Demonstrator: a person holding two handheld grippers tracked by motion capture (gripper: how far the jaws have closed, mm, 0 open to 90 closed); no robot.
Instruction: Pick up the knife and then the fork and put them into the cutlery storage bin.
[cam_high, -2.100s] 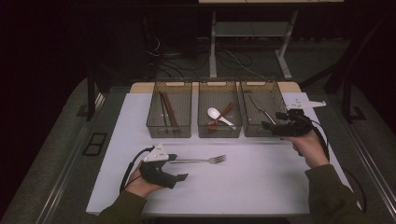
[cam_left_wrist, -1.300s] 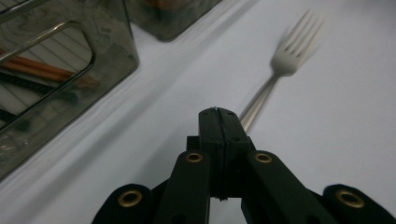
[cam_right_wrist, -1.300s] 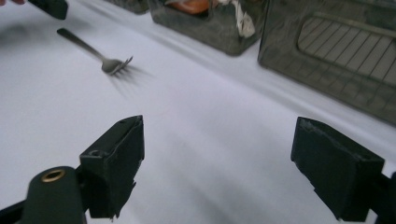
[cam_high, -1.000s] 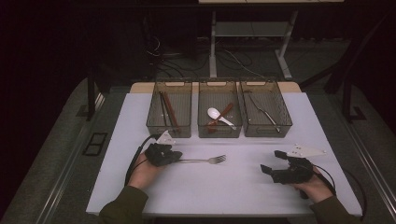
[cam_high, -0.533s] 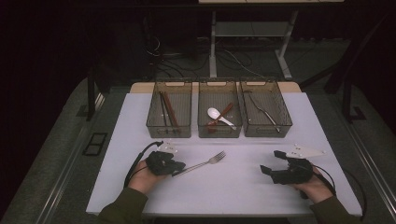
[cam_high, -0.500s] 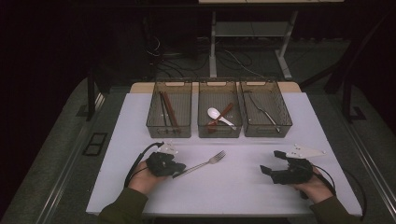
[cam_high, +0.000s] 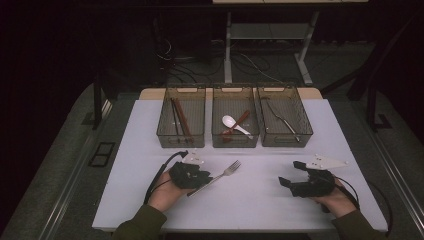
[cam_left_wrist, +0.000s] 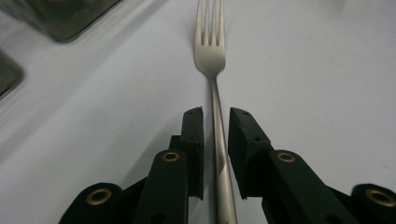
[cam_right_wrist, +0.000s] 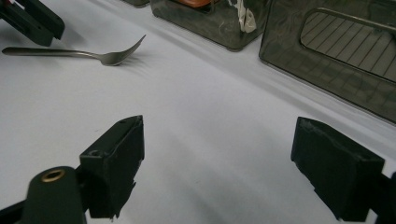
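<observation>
The fork (cam_left_wrist: 215, 93) lies on the white surface (cam_high: 260, 200) in front of the three bins, its tines pointing toward them, and its handle runs straight back between the jaws of my left tongs (cam_left_wrist: 215, 116). The jaws stand narrowly apart on either side of the handle; from the left gripper view I cannot tell whether the pads already press the metal or only flank it, so I judge this as the grasp itself, closing but not surely seated. In the high view the fork (cam_high: 216, 176) sticks out from my left tongs (cam_high: 197, 176) at a slant toward the middle bin (cam_high: 235, 142). That bin holds a white spoon (cam_high: 234, 123) and something reddish, the left bin (cam_high: 181, 141) holds dark sticks, and the right bin (cam_high: 285, 140) holds a slim metal piece, so the right bin looks the likely home, though that is my guess. My right tongs (cam_right_wrist: 217, 154) rest wide open and empty, well apart from the fork. Next I need a firm pinch on the handle, then a clean lift that keeps the tines from dragging, and a carry over a bin's near wall.
</observation>
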